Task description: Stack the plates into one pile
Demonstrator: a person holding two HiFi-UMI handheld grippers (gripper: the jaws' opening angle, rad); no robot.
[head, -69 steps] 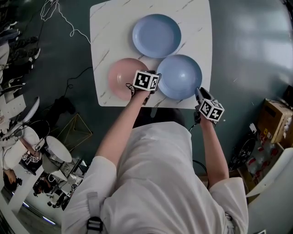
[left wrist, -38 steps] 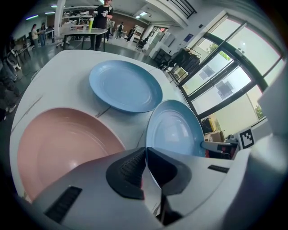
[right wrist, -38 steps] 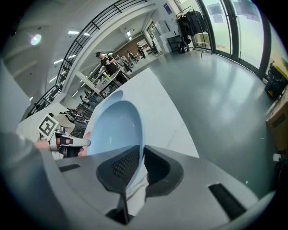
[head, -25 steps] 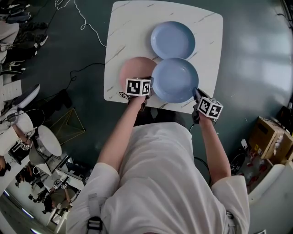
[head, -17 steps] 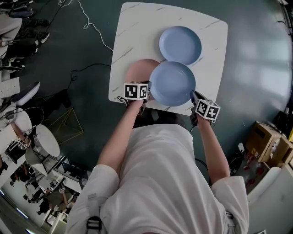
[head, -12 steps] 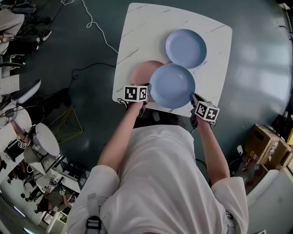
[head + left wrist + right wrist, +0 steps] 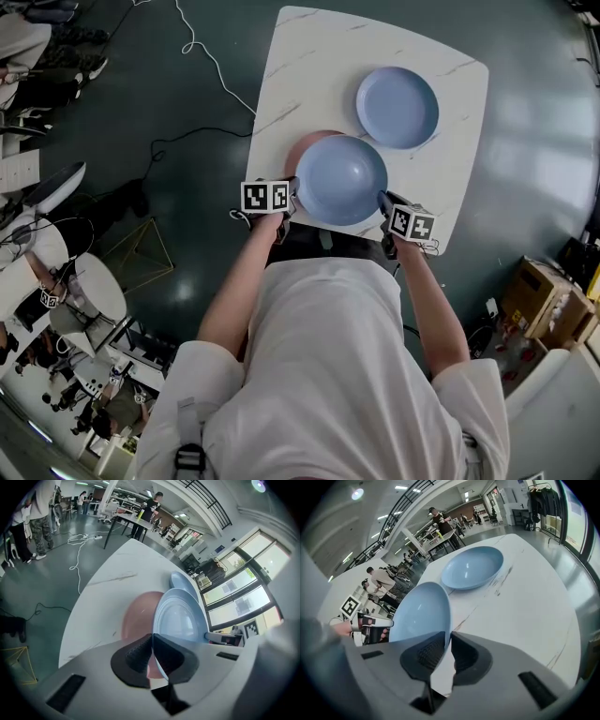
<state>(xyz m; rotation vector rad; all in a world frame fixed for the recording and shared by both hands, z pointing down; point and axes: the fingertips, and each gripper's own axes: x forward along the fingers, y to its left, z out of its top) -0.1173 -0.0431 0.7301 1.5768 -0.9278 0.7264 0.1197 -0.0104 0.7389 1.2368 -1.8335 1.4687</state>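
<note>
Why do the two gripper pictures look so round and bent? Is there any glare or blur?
Left gripper view: a wide-angle lens gives dark corners and makes the table edge bow; a pale sheen lies on the held blue plate. Right gripper view: the same bulge and dark corners. Head view: sharp and evenly lit, with pale reflections on the dark floor.

floor (image 7: pixel 534 122): dark teal | windows (image 7: pixel 236 595): large | cardboard box (image 7: pixel 542 292): floor, right

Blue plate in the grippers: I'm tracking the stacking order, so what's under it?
The pink plate on the table, only its left edge showing past the blue plate; the rest is covered.
</note>
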